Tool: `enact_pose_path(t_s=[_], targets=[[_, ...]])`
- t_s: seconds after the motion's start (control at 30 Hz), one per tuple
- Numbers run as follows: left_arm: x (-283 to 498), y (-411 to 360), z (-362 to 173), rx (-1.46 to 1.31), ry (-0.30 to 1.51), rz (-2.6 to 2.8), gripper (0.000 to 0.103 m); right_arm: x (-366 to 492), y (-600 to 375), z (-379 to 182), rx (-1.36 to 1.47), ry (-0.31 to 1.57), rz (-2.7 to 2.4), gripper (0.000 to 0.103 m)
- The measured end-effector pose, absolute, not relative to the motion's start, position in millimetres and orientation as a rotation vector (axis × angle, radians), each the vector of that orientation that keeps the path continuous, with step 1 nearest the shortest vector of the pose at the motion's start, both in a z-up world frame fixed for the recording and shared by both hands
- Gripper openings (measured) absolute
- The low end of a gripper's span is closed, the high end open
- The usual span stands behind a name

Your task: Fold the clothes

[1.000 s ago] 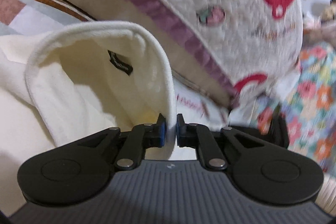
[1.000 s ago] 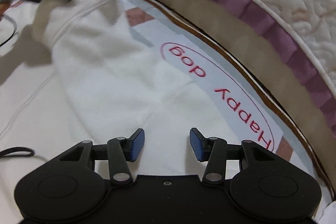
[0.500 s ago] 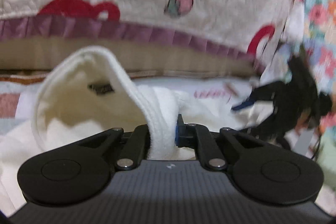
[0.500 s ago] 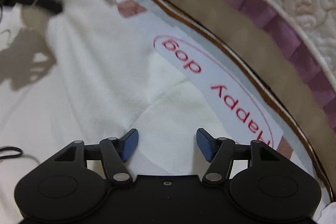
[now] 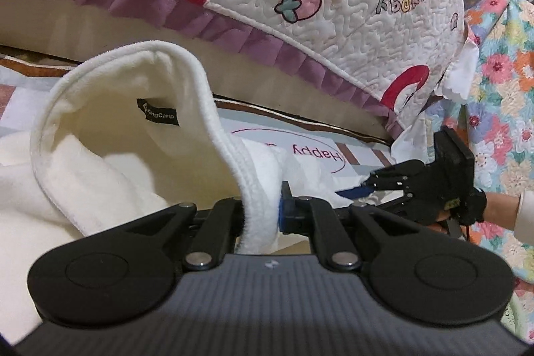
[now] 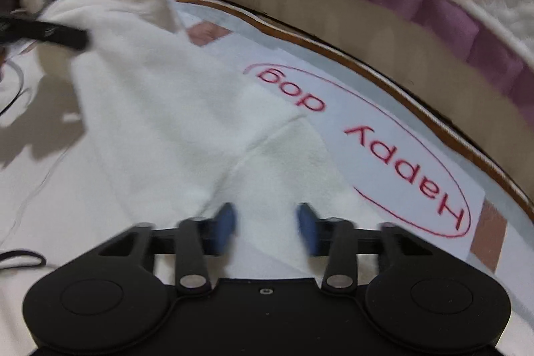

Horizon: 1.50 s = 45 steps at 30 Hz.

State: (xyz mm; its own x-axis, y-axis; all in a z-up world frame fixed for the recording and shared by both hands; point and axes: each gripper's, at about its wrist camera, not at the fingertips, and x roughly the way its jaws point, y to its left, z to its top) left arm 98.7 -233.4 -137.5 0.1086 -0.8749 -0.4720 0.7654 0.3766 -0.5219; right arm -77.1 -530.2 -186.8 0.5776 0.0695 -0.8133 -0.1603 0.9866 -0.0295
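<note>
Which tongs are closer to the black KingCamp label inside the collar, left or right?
Left. The left tongs are shut on the collar's edge just below the label. The right tongs, their jaws just closing, straddle white fleece farther along the garment.

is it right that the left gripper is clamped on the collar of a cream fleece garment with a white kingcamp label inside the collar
Not quite. The left wrist view shows the left gripper shut on the collar edge of the cream fleece garment, but the KingCamp label inside the collar is black with pale lettering, not white. The rest stands.
</note>
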Motion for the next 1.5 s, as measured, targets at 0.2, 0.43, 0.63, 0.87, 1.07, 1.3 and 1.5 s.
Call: enact_pose_path(t_s=[0.2, 0.43, 0.63, 0.87, 1.07, 1.3, 1.5], targets=[[106, -261, -112, -0.054, 0.796, -1.208, 0.006, -97, -559, -148, 0.006, 0.805, 0.053, 0.005], [162, -324, -95, -0.028, 0.735, -1.097, 0.007, -90, -598, -112, 0.092, 0.663, -0.026, 0.005], [178, -385, -131, 0.146, 0.741, -0.971, 0.006, -66, -638, -129, 0.238, 0.636, -0.136, 0.003], [177, -394, -162, 0.258, 0.764, -0.878, 0.005, -27, -616, -169, 0.000, 0.813, -0.262, 0.008], [198, -385, -161, 0.227, 0.789, -0.844, 0.005, -117, -703, -163, 0.220, 0.703, -0.585, 0.025], [199, -380, -157, 0.185, 0.789, -0.784, 0.006, -273, -784, -163, 0.423, 0.680, -0.974, 0.061], [200, -385, -172, 0.228, 0.811, -0.776, 0.005, -344, -814, -177, 0.708, 0.528, -1.101, 0.063]])
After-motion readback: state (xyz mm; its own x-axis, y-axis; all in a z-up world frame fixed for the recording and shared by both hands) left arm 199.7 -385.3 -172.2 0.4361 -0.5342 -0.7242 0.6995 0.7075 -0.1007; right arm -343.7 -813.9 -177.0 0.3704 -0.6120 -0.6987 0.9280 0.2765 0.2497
